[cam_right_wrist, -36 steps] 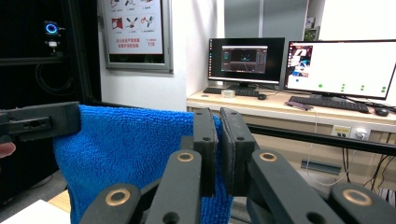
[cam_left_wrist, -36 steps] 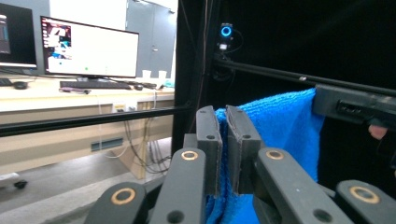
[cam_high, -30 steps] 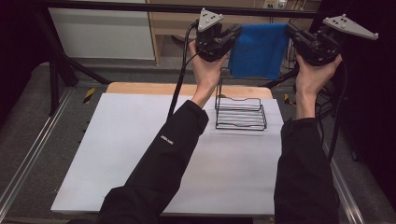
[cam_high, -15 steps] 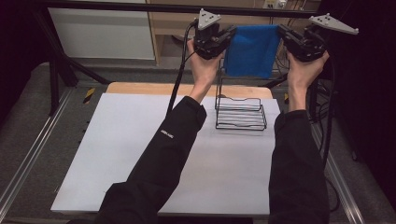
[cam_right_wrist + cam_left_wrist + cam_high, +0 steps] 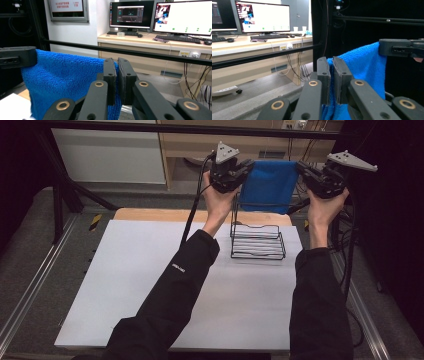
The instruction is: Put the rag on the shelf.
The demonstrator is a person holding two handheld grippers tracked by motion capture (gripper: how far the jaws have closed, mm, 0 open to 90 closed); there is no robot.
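High view: blue towel (image 5: 270, 184) stretched in the air between left gripper (image 5: 239, 170) and right gripper (image 5: 306, 171), hanging above and just behind the wire rack (image 5: 257, 240) on the white table (image 5: 125, 285). Probably mid-carry; next, likely lowering onto the rack's top rail with both corners level.

Left gripper view: jaws nearly closed, pinching the towel's corner (image 5: 332, 65).

Right gripper view: jaws likewise clamped on the opposite corner (image 5: 115, 65).

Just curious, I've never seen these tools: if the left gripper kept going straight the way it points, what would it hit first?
Probably the right gripper, which holds the far corner of the blue towel it grips itself; depth is unclear.
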